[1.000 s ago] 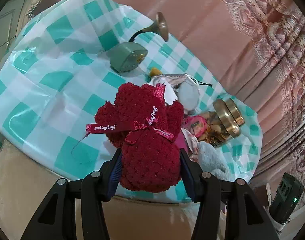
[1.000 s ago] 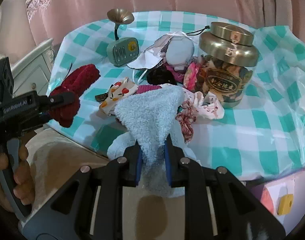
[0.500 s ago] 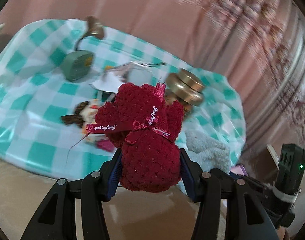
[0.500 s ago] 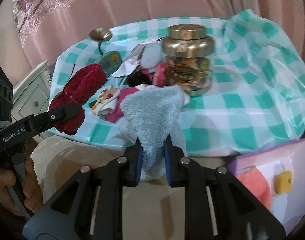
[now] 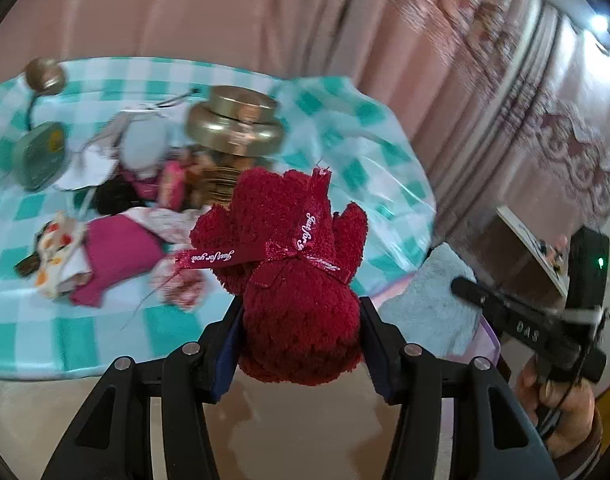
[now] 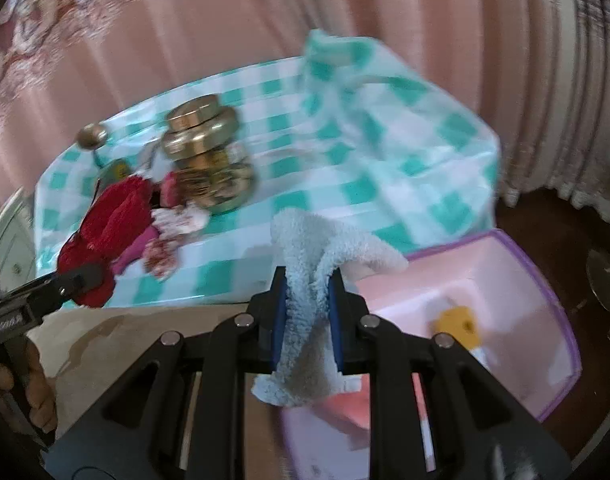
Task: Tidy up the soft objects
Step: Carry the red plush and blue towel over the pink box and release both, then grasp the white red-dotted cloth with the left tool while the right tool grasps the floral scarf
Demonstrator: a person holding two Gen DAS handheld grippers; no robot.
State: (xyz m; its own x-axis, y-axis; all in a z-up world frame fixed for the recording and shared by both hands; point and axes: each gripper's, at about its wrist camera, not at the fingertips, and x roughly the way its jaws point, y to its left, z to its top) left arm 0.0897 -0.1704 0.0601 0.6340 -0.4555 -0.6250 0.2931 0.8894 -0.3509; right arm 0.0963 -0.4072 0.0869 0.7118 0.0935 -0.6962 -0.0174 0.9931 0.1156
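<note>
My left gripper (image 5: 301,316) is shut on a dark red fluffy plush (image 5: 293,256) tied with a red ribbon, held in the air off the table's front edge. My right gripper (image 6: 305,304) is shut on a pale blue fluffy cloth (image 6: 313,256), held at the near left rim of a pink box with purple edges (image 6: 561,320). The blue cloth also shows in the left wrist view (image 5: 433,304), and the red plush in the right wrist view (image 6: 105,232). Several small fabric pieces (image 5: 105,248) lie on the checked tablecloth (image 5: 45,320).
A brass-lidded glass jar (image 5: 233,128) and a small green horn-shaped radio (image 5: 41,156) stand on the table. Pink curtains (image 6: 265,20) hang behind. The box holds a yellow item (image 6: 457,324) and a pink one (image 6: 345,408). Brown floor lies below.
Both grippers have swung right, away from the table, each still holding its soft item. The blue cloth now hangs at the pink box, which has come into full view.
</note>
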